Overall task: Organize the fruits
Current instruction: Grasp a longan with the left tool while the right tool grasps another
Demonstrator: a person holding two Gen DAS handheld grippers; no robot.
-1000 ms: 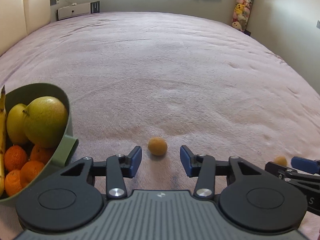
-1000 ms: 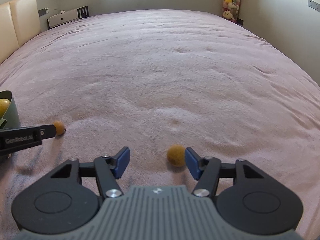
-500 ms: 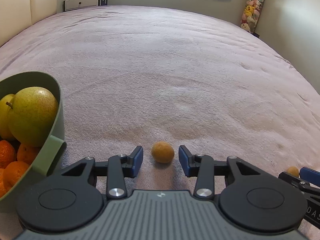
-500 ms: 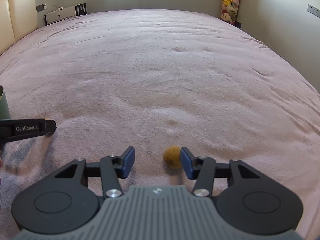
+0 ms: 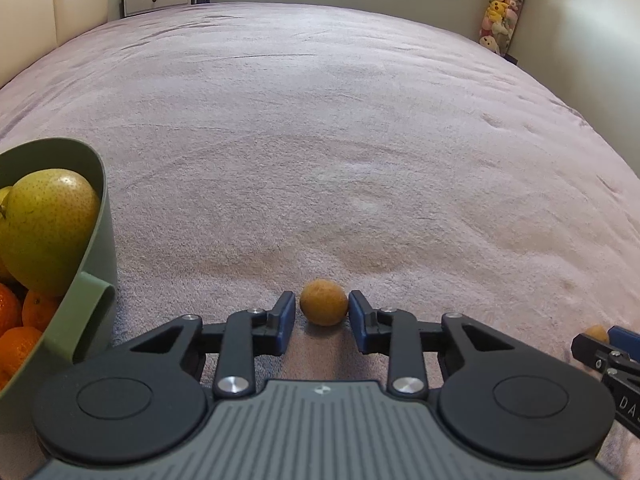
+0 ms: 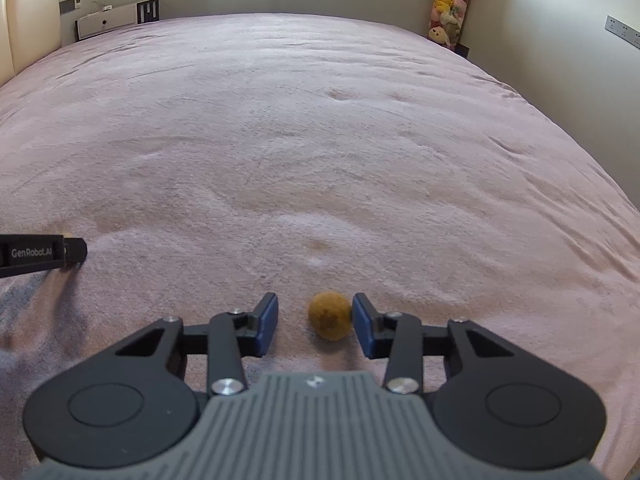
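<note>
Both claws sit low over a pink plush bed cover [image 5: 320, 140], each narrowed around one small round tan-brown fruit. Left claw [image 5: 322, 316], bottom centre of its view, has just been closing: its fruit [image 5: 324, 307] lies between the blue pads [image 5: 286, 316], thin gaps either side, not clamped. At lower left a sage-green plastic bowl [image 5: 96, 280] holds a yellow-green pear [image 5: 44, 232] and orange mandarins [image 5: 20, 320]. Right claw [image 6: 314, 318] has also been closing; its fruit [image 6: 330, 316] rests against the right-hand pad [image 6: 362, 320], clear of the other.
</note>
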